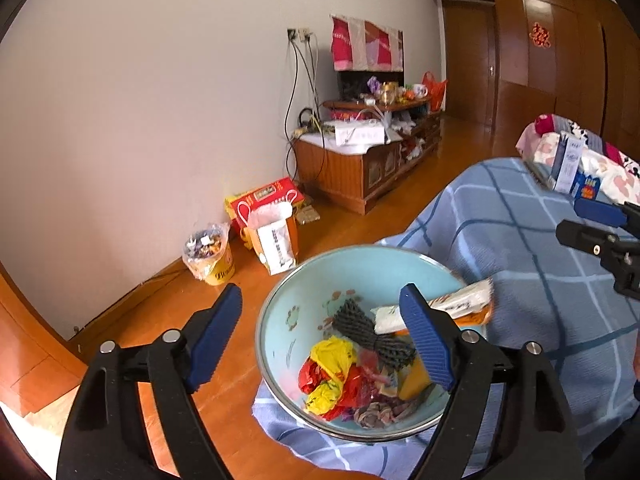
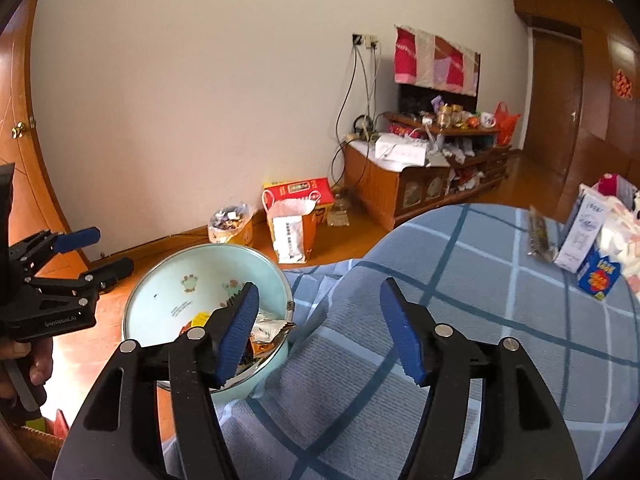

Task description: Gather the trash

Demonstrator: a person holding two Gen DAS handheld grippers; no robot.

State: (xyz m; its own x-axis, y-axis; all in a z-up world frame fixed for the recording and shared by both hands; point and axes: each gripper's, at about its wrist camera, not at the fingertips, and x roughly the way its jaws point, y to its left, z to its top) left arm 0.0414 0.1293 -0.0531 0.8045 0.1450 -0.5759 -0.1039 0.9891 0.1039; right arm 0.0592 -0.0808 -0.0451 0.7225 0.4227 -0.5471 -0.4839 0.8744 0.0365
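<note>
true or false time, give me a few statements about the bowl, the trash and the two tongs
1. The light blue bowl holds crumpled wrappers. True.
2. The left tongs are clamped on a wrapper. False: they stand open, nothing between the pads.
3. The bowl sits on a blue checked cloth. True.
4. The right tongs grip the milk carton. False: they are open and empty; the carton stands far off on the cloth.
5. The bowl is empty. False: a black foam net and a long packet lie in it too.
</note>
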